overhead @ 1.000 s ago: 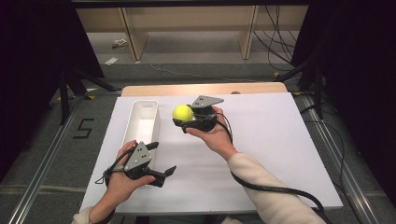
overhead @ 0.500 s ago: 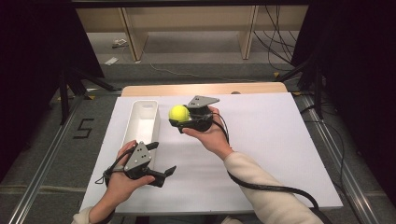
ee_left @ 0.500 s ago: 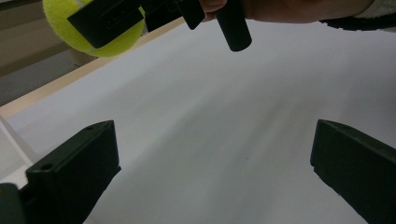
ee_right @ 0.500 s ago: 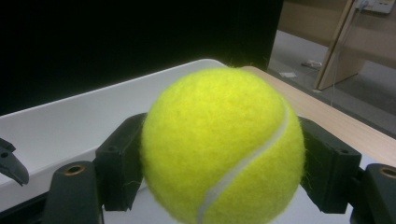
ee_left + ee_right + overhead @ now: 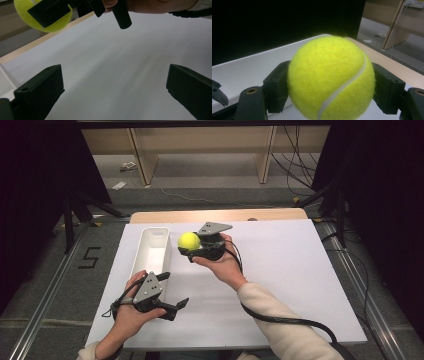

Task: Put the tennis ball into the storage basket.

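The right gripper clamps its jaws on a fuzzy yellow tennis ball, held just beside the long white plastic bin. The left gripper rests on the white worktop, jaws spread apart.

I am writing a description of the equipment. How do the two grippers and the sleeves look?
Both grippers, left and right, are black with two blocky jaws and a grey three-cornered plate on top. A black cable trails from the right one. The right sleeve is cream.
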`<state>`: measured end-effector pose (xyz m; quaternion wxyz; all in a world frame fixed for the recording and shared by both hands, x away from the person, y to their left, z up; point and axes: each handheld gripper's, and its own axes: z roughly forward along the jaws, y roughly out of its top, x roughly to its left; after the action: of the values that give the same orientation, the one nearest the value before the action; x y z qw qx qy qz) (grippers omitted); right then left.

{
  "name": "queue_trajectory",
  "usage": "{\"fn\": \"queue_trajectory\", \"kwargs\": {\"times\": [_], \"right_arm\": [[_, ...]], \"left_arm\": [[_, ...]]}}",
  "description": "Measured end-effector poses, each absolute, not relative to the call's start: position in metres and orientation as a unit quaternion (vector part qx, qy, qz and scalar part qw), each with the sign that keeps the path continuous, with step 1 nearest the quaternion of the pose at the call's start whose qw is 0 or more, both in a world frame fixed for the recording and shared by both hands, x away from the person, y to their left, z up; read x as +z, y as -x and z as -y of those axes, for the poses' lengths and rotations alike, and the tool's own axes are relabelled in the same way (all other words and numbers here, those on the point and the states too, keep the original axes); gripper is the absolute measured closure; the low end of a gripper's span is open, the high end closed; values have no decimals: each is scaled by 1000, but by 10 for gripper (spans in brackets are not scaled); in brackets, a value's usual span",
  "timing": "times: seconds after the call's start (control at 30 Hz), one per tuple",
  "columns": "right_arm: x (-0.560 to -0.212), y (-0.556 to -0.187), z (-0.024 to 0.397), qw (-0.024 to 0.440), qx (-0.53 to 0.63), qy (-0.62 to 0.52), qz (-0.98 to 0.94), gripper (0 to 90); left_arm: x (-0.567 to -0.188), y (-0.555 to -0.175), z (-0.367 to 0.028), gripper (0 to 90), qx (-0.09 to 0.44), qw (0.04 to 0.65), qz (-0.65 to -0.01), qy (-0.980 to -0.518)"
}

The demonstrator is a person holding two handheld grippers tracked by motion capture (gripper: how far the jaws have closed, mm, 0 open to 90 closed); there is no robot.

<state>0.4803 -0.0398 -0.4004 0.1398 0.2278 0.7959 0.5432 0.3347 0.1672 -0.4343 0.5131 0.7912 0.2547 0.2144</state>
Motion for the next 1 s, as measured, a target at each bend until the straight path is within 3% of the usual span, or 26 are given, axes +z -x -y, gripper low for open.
{"fn": "queue_trajectory", "kwargs": {"times": [1.0], "right_arm": [[-398,-481,25,133,549,-223,-795,262]], "left_arm": [[-434,-334,-167,6,213,514,-255,-791]]}}
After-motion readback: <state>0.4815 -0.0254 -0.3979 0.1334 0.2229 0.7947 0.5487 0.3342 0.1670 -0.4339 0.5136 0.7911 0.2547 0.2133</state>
